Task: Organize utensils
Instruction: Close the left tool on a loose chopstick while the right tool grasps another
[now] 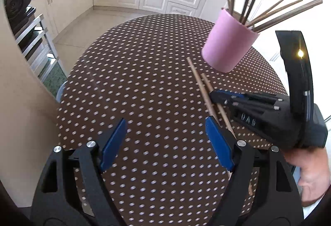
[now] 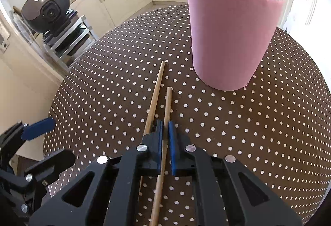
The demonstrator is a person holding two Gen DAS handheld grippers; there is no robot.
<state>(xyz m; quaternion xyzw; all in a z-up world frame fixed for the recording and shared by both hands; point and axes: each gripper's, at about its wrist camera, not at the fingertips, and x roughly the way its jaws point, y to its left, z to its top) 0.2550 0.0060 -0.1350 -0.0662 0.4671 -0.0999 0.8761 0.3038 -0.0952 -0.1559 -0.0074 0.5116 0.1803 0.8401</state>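
The near ends of both chopsticks are hidden under the black gripper bodies, and the tops of the sticks standing in the pink cup (image 2: 233,40) run off the upper edge. The right gripper (image 2: 165,133) has its jaws clamped on the right-hand chopstick (image 2: 168,106), which lies on the dotted table (image 2: 258,133) with its long axis running away from the camera toward the cup, its tip just short of the base. The second chopstick (image 2: 156,89) lies just beside it, nearly parallel, reaching further. The left gripper (image 1: 165,139) hovers with jaws wide apart, holding nothing.
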